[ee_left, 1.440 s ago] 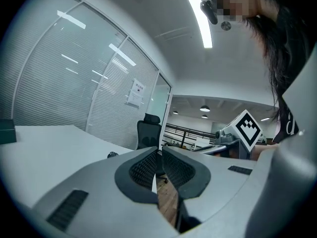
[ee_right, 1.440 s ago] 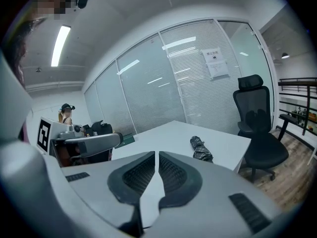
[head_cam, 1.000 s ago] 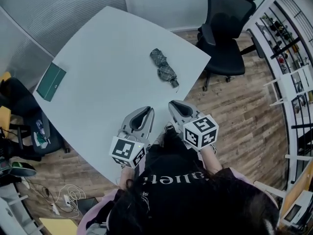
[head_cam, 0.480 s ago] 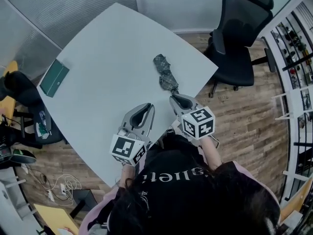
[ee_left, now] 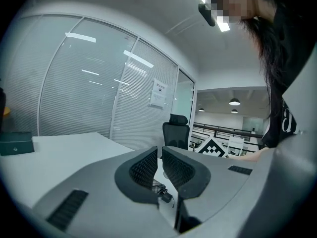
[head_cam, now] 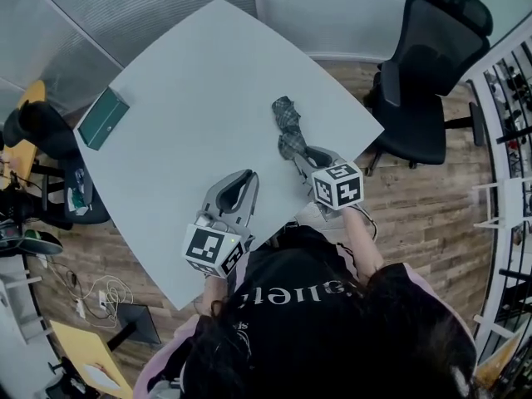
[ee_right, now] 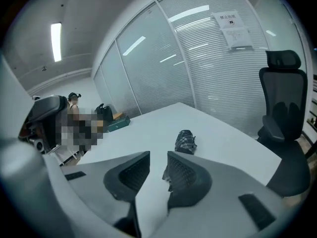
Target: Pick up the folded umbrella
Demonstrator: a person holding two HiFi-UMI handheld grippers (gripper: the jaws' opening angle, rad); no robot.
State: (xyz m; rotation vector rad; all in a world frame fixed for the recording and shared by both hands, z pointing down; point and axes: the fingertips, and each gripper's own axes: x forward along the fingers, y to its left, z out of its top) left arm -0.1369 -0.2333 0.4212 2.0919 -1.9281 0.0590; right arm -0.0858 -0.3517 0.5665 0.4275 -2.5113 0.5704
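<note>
The folded umbrella [head_cam: 288, 128] lies on the bench [head_cam: 191, 98] near its right edge, the right tool [head_cam: 309, 158] at its near end with jaws opening and nothing gripped. The left tool [head_cam: 241, 181] hangs clenched and empty over the near edge. Too narrow a gap could shove the umbrella toward that edge, or pinch only slack fabric and slip.

A folded umbrella [head_cam: 287, 127] lies flat on a pale grey desk [head_cam: 191, 98]. Its fabric is a dark grey plaid, loosely bunched rather than neatly rolled, so the bundle looks rumpled and uneven in thickness. It sits in the right-hand part of the desk, not far from the right corner. One end points toward the edge nearest the person, and the other toward the far edge. It is well apart from the left corner.
</note>
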